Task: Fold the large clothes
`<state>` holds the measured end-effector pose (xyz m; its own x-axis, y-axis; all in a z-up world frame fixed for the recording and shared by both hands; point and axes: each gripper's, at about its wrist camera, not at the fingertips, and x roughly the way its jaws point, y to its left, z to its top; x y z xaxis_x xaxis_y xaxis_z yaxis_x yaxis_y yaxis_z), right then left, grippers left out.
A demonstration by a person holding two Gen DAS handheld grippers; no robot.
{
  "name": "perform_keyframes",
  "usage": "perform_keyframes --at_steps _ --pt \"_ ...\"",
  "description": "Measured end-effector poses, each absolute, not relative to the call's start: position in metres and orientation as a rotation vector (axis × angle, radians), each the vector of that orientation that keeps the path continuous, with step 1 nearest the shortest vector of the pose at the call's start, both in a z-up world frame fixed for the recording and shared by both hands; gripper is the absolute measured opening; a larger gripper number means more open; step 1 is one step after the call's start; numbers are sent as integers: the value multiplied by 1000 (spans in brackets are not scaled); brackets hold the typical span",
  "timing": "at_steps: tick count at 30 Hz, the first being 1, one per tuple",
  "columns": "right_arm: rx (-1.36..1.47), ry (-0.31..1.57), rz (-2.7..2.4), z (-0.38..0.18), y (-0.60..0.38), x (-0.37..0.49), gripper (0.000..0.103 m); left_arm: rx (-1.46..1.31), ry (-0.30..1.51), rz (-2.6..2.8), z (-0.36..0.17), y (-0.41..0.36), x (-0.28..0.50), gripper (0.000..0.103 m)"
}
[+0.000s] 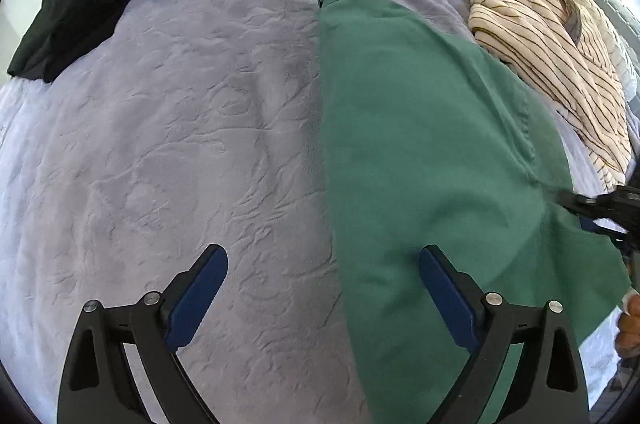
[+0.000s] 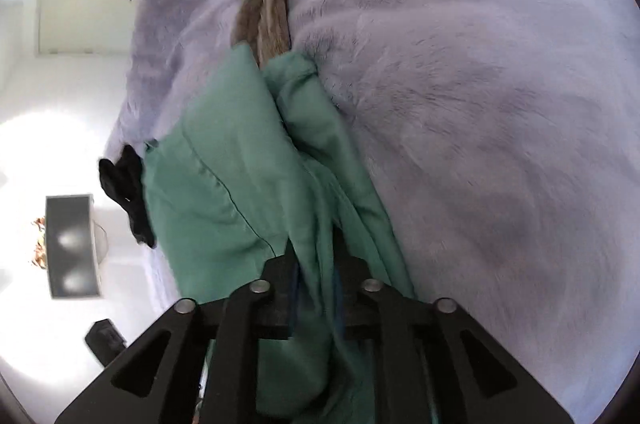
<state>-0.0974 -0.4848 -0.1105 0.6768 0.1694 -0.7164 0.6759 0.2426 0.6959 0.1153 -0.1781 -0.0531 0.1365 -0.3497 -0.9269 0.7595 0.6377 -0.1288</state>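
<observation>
A large green garment (image 1: 420, 144) lies flat on the lavender bed cover (image 1: 180, 144), folded lengthwise with a straight left edge. My left gripper (image 1: 322, 264) is open above the garment's near left edge, one finger over the cover, the other over the green cloth. My right gripper (image 2: 316, 288) is shut on a bunched edge of the green garment (image 2: 224, 184) and also shows at the right edge of the left wrist view (image 1: 600, 204).
A black garment (image 1: 80, 4) lies at the far left of the bed. A cream striped garment (image 1: 540, 44) lies at the far right, next to the green one. In the right wrist view, a white floor and a grey box (image 2: 72, 244) lie beyond the bed edge.
</observation>
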Motion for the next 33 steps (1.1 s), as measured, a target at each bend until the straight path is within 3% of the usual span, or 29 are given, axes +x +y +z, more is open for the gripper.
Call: perform_keyframes --at_steps 2,7,9,10,11,20,27,33 --pt "1242 803 -408 -86 -476 -109 52 445 1176 -834 -47 -169 117 97" --pt "1063 779 -314 -27 -437 -126 55 416 1209 -883 -31 -156 109 97" --pt "978 872 -291 -26 -423 -118 55 414 1229 -907 -31 -158 97 97" --pt "930 927 -302 -32 -417 -106 42 424 1235 -910 -32 -158 91 97" --pt "895 967 -311 -36 -410 -103 1 439 1243 -906 -36 -157 84 97" --pt "1198 974 -489 -132 -409 -187 2 438 1329 -877 -76 -125 64 103" --pt "1156 1000 -522 -103 -405 -196 2 524 1265 -861 -63 -125 53 103" --pt "1045 867 -483 -41 -400 -187 4 491 1303 -819 -63 -123 55 103"
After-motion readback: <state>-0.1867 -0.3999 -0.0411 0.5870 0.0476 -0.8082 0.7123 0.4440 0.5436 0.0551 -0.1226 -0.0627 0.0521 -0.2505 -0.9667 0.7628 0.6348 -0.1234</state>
